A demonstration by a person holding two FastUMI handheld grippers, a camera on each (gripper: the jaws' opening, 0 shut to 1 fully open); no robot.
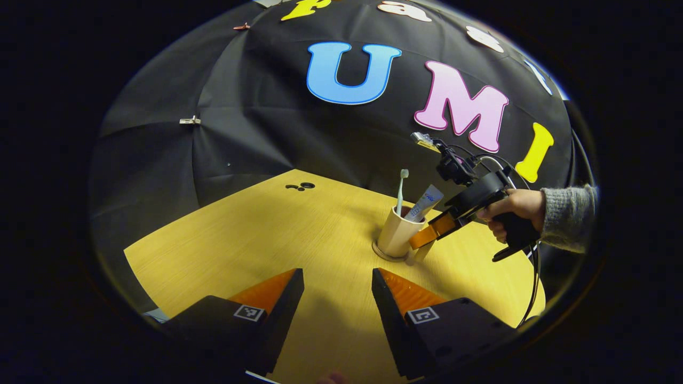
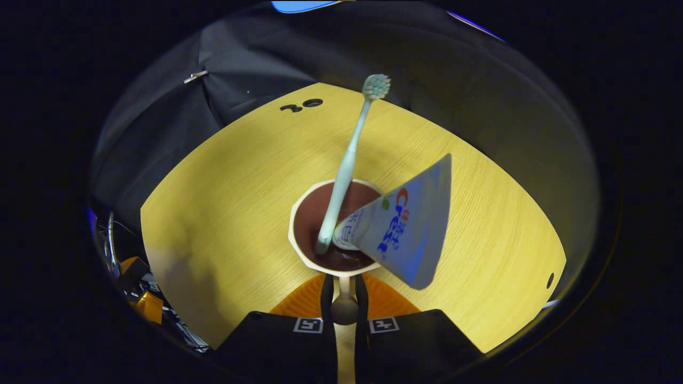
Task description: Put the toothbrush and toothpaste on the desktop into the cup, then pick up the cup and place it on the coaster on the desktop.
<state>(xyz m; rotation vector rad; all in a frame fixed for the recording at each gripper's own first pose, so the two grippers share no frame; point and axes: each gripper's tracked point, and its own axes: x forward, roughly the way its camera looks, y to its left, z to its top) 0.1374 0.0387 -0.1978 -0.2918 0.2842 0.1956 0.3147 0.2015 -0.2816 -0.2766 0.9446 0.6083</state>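
Note:
A cream cup (image 1: pixel 396 233) stands on a round wooden coaster (image 1: pixel 380 253) on the yellow desktop, right of centre in the left gripper view. A pale green toothbrush (image 1: pixel 400 189) and a white toothpaste tube (image 1: pixel 428 201) stick up out of it. My right gripper (image 1: pixel 427 238), held by a hand (image 1: pixel 513 209) in a grey sleeve, is shut on the cup's handle. In the right gripper view I look down into the cup (image 2: pixel 300 234), with the toothbrush (image 2: pixel 347 160) leaning away and the toothpaste (image 2: pixel 411 229) leaning right. The right gripper (image 2: pixel 344 288) pinches the handle (image 2: pixel 344 308). My left gripper (image 1: pixel 337 274) is open, nearer and apart from the cup.
Small dark holes (image 1: pixel 302 186) mark the desktop's far corner, and another hole (image 2: pixel 549 280) lies near its right edge. Cables (image 2: pixel 113 242) and orange-black gear hang beyond the left edge. The desktop (image 1: pixel 240 234) has bare wood left of the cup.

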